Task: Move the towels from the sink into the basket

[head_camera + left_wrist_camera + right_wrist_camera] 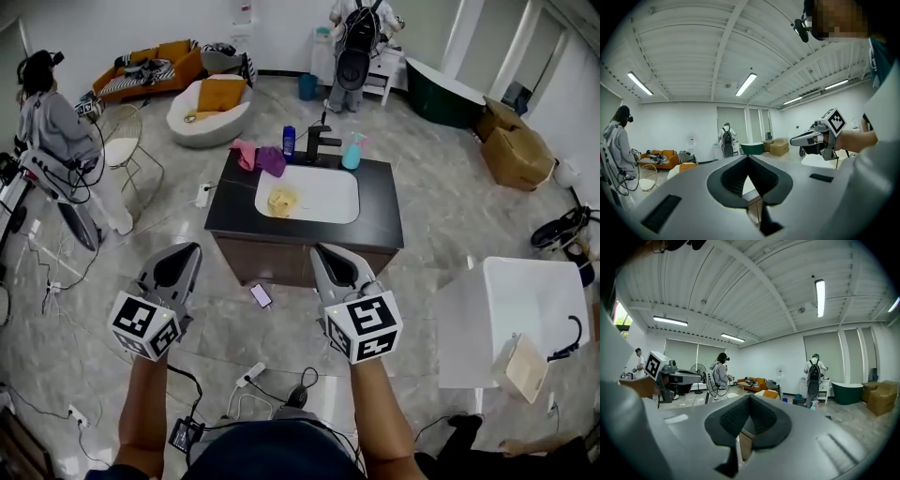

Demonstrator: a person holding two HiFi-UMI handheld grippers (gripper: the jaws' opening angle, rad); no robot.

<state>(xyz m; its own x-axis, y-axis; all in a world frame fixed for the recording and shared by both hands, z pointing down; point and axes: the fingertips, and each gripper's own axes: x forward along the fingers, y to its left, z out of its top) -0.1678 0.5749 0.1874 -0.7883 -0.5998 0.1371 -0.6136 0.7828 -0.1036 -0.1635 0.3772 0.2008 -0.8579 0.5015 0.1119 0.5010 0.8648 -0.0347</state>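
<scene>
Status: approach phase, no towel picked up yet.

Left gripper (189, 249) and right gripper (319, 249): both have jaws pressed together with nothing between them. They're held side by side on the near side of the sink (328, 197), short of the counter (380, 202) edge, tips aimed toward it.

Targets:
- Yellow towel (281, 200) is crumpled inside the sink, at the left end of the bowl.
- Pink towel (244, 153) and purple towel (272, 161) lie on the counter just behind the sink's left corner, touching each other, beside the blue bottle (289, 141). They're not in the bowl but are probably part of the load.
- Black faucet (319, 142) stands behind the sink's middle, and the teal spray bottle (352, 152) behind its right end.

Basket: can't confirm which thing it is. My best guess is the white box-shaped container (525, 300) on the floor well to the right of the sink.

Next move, my read:
- Step in and spread one pair of jaws before reaching.
- Come down on the yellow towel from above and pinch a raised fold. The left gripper is on the nearer side.
- Lift clear of the sink rim, then carry right.

Watch the faucet and bottles if going for pink or purple. Limp cloth may drag over the rim.
</scene>
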